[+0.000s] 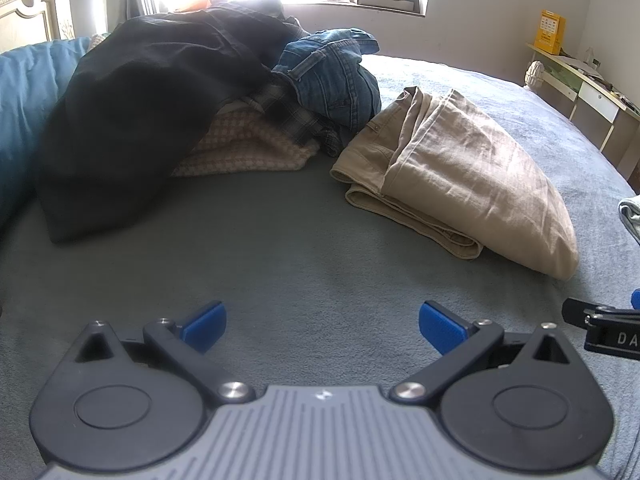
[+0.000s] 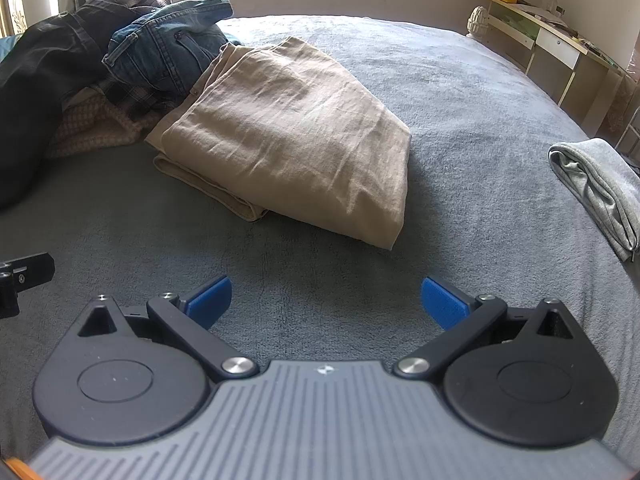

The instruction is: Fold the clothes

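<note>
Folded beige trousers (image 1: 460,176) (image 2: 292,136) lie on the grey bed cover (image 1: 280,248) (image 2: 460,92). Behind them is a loose heap: a black garment (image 1: 132,108) (image 2: 28,92), blue jeans (image 1: 336,76) (image 2: 168,52), a dark plaid shirt (image 1: 296,120) and a beige checked cloth (image 1: 240,148). My left gripper (image 1: 322,326) hovers open over bare cover, short of the trousers, holding nothing. My right gripper (image 2: 326,300) is open too, in front of the trousers' near edge, with nothing between its blue pads (image 2: 442,304). Each gripper's edge shows in the other's view.
A folded grey garment (image 2: 600,192) lies at the bed's right side. A blue pillow (image 1: 24,88) is at the far left by the headboard. A pale desk (image 2: 552,44) with a yellow box (image 1: 552,32) stands along the right wall. A window sill with a box is behind the heap.
</note>
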The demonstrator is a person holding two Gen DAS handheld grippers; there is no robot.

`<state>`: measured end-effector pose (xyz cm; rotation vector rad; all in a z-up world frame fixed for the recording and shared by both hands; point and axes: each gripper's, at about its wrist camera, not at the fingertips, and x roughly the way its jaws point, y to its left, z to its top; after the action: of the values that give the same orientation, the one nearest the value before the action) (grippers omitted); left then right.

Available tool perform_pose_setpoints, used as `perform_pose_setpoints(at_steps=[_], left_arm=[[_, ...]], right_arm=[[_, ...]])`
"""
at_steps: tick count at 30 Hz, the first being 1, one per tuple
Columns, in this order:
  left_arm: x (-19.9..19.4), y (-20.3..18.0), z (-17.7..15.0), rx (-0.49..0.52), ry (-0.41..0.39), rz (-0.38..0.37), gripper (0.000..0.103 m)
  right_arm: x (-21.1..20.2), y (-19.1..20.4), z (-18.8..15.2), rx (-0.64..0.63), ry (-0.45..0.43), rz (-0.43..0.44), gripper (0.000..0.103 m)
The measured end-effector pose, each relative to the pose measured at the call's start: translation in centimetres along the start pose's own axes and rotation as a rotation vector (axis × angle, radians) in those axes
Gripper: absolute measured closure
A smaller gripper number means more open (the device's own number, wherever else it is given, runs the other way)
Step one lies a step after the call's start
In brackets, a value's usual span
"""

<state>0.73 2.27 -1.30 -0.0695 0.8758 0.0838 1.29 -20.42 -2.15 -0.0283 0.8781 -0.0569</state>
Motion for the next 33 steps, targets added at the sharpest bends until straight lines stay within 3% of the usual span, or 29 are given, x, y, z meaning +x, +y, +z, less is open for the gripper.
perform_pose_setpoints(at_steps=[15,22,33], left_arm=[[0.4,0.2,-0.1,-0.007,-0.047,-0.035,0.0],[1.5,0.4,-0.2,-0.015,-0.074,-0.069,0.0],[5.1,0.1,-0.4,-0.006,-0.026,-0.153,0.0]], right_arm=[[0.3,0.1,-0.1,-0.018,-0.024,0.005,0.001],[0.6,1.1,0.0,-0.106,-0.084,0.014,0.001],[2.6,2.0,0.1,-0.21,-0.129,0.066,0.001]])
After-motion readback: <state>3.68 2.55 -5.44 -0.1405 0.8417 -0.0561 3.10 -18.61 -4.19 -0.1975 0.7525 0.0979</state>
